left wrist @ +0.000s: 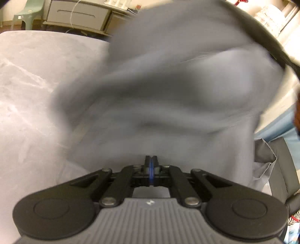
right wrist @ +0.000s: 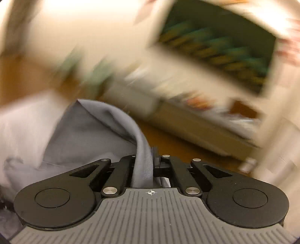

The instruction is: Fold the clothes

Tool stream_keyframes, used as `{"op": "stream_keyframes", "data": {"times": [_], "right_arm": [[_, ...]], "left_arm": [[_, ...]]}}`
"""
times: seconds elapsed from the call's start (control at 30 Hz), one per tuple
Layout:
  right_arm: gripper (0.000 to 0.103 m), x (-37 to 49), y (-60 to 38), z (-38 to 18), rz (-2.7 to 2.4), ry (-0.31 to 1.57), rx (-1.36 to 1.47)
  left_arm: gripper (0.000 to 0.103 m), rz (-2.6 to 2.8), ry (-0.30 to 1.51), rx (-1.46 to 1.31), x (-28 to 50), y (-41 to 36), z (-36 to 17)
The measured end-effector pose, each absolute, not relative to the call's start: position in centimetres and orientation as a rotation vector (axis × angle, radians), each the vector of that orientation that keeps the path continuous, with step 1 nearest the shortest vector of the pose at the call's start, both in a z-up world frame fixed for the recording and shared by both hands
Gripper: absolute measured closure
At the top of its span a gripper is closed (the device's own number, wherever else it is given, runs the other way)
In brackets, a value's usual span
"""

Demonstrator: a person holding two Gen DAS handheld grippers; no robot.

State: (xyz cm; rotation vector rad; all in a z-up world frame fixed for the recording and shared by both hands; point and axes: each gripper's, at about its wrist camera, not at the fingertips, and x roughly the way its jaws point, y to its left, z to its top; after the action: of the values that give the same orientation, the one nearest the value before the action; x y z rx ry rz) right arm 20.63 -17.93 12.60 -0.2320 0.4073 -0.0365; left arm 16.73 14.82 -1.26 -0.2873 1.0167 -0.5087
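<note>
Left gripper [left wrist: 151, 165]: fingers pressed together, blue pads meeting at the tips. Grey garment [left wrist: 168, 93] bunches right in front of them, but whether any cloth is actually pinched can't be told; the tips look bare and the fabric is blurred. Right gripper [right wrist: 150, 161]: fingers clamped on a rolled edge of the same grey garment [right wrist: 105, 127], a band of cloth running up between them and over the left finger.

Why held this way, as a judgement: the 2 grippers sit at 2 separate points of the garment so it can be spread or shaken out before a fold. The right one pinches a hem or edge, which gives a clean line to fold along.

Outward: in the left view the garment billows in the air over a pale grey soft surface [left wrist: 37, 84], likely a bed or padded desk, and looks only partly laid on it. It hangs lifted, not flat. A dark strap or band [left wrist: 262, 37] curves across the top right. Behind are a grey cabinet [left wrist: 78, 15] and a green chair [left wrist: 31, 13].

The right view's background is heavily smeared; a framed dark picture [right wrist: 215, 43] on the wall is barely readable.

Fold not yet made; the garment is not yet flattened.
</note>
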Motion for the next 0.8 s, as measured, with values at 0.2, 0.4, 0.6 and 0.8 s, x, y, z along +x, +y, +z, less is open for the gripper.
{"op": "stream_keyframes", "data": {"times": [0.2, 0.4, 0.6, 0.8], "right_arm": [[0.103, 11.8, -31.5, 2.1, -0.29, 0.659, 0.196], [0.103, 8.3, -31.1, 0.8, -0.241, 0.687, 0.202], [0.1, 7.5, -31.4, -1.5, -0.215, 0.636, 0.265], [0.089, 7.7, -31.6, -2.5, -0.209, 0.591, 0.3]], "left_arm": [[0.101, -0.555, 1.062, -0.27, 16.4, 13.2, -3.5], [0.089, -0.548, 1.005, -0.265, 15.8, 13.1, -2.8], [0.021, -0.562, 0.91, -0.431, 18.7, 13.1, 2.7], [0.004, -0.549, 1.082, -0.463, 25.4, 5.4, 1.4]]}}
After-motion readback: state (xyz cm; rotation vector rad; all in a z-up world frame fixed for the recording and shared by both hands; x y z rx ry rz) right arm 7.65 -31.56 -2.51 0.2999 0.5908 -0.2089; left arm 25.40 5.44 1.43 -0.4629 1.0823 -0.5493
